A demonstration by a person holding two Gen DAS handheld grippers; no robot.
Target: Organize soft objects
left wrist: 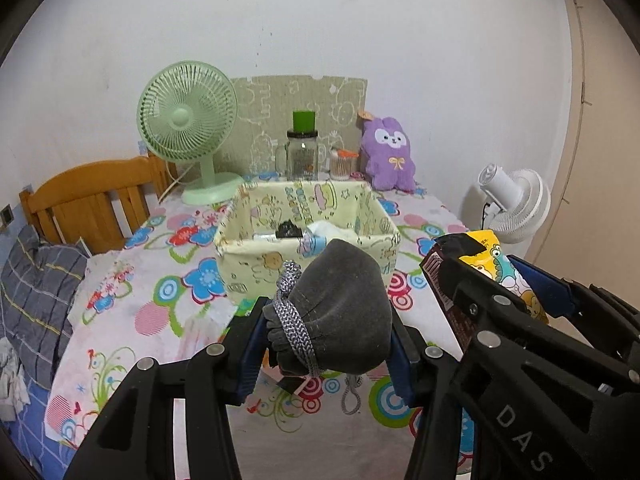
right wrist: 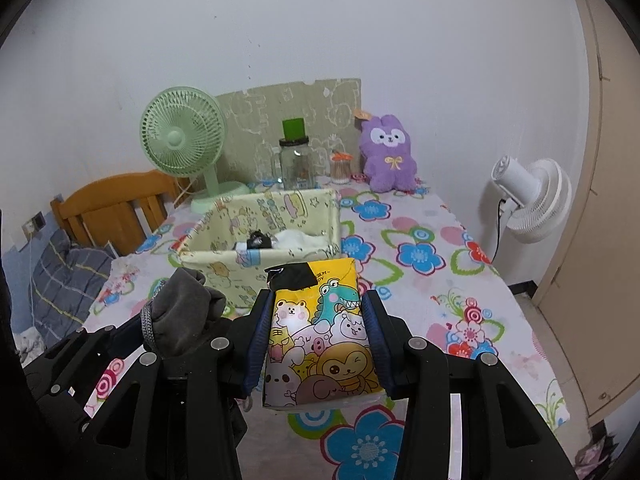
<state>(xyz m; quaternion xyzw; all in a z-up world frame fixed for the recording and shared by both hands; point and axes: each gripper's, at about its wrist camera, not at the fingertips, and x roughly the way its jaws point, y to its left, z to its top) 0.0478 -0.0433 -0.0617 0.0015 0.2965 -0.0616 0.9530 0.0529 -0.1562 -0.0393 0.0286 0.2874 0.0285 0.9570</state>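
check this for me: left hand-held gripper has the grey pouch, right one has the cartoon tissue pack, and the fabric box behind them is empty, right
Not quite. The fabric box is not empty: the right wrist view shows a small black item and something white lying in it. The rest stands: the left hand-held gripper is shut on the grey pouch, and the right hand-held gripper on the cartoon tissue pack.

Light was even and soft with faint shadows; both fisheye views bowed strongly at dark-vignetted edges, and the picture stayed sharp throughout.
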